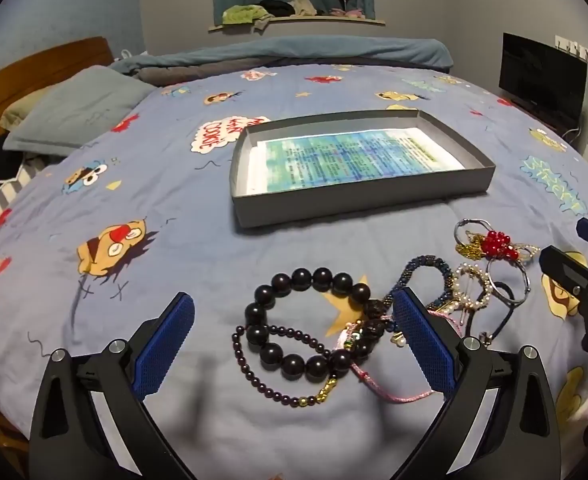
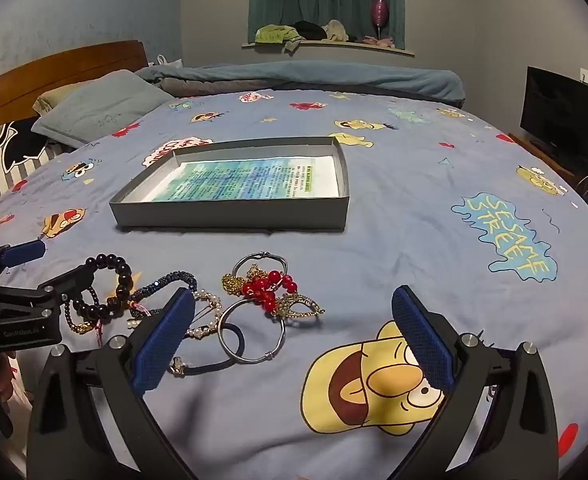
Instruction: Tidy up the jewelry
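Note:
A pile of jewelry lies on the bed. A large dark bead bracelet (image 1: 309, 316) and a thin bead strand (image 1: 262, 376) lie between the open fingers of my left gripper (image 1: 294, 320). A red bead ornament (image 1: 497, 244), a pearl piece (image 1: 473, 288) and silver hoops (image 1: 509, 284) lie to their right. In the right wrist view the red ornament (image 2: 268, 286) and a silver hoop (image 2: 252, 332) lie left of centre, near the left finger of my open, empty right gripper (image 2: 294, 316). A shallow grey box (image 1: 357, 200) with a printed sheet inside sits beyond.
The bedsheet (image 2: 393, 248) is blue with cartoon prints. Pillows (image 1: 78, 108) and a wooden headboard (image 2: 54, 68) are at the left, a folded blanket (image 1: 294, 52) at the far edge, a dark TV (image 2: 561, 120) at the right.

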A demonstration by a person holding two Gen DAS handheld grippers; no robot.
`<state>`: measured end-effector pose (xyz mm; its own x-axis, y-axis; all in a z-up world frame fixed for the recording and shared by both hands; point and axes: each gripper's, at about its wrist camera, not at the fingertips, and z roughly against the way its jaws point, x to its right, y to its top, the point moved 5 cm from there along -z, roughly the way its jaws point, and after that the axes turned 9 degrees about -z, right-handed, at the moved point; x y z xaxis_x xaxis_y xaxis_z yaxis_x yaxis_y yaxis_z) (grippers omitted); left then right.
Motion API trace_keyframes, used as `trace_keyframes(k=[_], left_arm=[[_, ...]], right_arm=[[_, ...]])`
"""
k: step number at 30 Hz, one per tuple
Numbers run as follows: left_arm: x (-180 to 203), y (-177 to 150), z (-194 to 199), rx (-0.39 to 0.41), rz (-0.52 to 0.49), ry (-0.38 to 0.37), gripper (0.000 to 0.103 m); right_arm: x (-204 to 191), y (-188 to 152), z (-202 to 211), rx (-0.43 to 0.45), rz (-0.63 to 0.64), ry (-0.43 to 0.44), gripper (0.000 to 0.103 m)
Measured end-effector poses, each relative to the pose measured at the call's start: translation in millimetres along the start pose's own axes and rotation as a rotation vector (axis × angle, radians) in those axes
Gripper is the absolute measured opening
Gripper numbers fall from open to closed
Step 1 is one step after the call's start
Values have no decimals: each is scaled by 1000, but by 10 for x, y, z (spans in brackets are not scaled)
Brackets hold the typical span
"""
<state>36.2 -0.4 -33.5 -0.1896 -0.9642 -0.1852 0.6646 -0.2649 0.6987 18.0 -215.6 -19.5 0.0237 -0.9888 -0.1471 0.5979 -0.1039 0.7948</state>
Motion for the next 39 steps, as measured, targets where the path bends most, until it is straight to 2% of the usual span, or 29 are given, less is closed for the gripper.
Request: trace_keyframes(k=[8, 9, 18, 39], left_arm=[[-26, 59, -39, 13, 32, 22, 99], [-2, -10, -3, 6, 21, -2, 99], [-87, -26, -15, 3, 26, 10, 99], [-24, -33, -12, -9, 20, 7, 99]], right_arm=[[35, -17, 54, -2, -14, 6, 97], [32, -23, 16, -5, -5, 2, 97], [30, -33, 18, -9, -2, -5, 98], [16, -42, -9, -17, 1, -6, 98]])
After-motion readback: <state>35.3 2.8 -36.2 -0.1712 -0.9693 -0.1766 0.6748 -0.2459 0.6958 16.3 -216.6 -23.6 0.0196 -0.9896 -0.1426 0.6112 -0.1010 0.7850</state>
